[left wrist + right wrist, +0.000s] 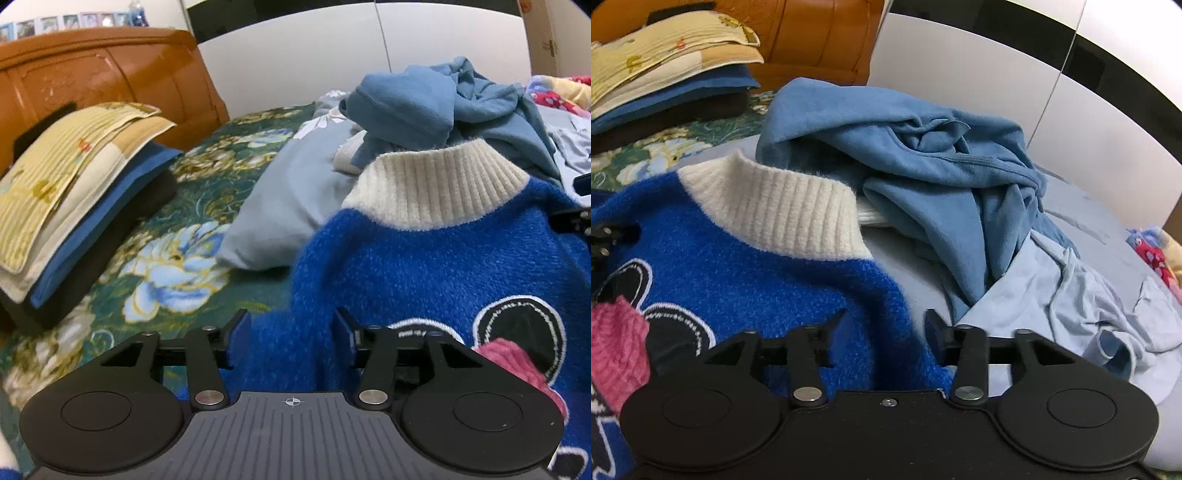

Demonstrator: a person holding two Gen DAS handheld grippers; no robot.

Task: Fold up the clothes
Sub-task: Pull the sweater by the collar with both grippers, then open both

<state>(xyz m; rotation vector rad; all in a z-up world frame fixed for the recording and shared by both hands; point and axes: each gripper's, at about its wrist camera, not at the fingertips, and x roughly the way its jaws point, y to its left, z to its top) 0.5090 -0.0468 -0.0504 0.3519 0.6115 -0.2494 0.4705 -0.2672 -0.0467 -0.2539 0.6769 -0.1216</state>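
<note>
At the far left, 1 stack of folded clothes [74,206] sits by the orange headboard [110,81], well clear of the working area; it looks like the place finished pieces go, so they stay tidy.

The left gripper [291,332] comes next. Its 2 fingers stand apart at a middling width, with the blue sweater [424,266] lying between them but no pad pressing on it. The sweater is spread on the bed [207,177], cream ribbed collar [443,184] pointing away and the cartoon patch facing up. That flat, face-up lie suits folding, since both sides can be reached evenly.

The right gripper [886,332] mirrors the left: 2 fingers parted about as far, straddling the sweater's other edge without clamping it. My guess is the garment has been laid out and let go, ready for a fresh grasp.

Beyond the collar, the pile of unfolded clothes [923,166] waits in a heap, likely next in line.
</note>
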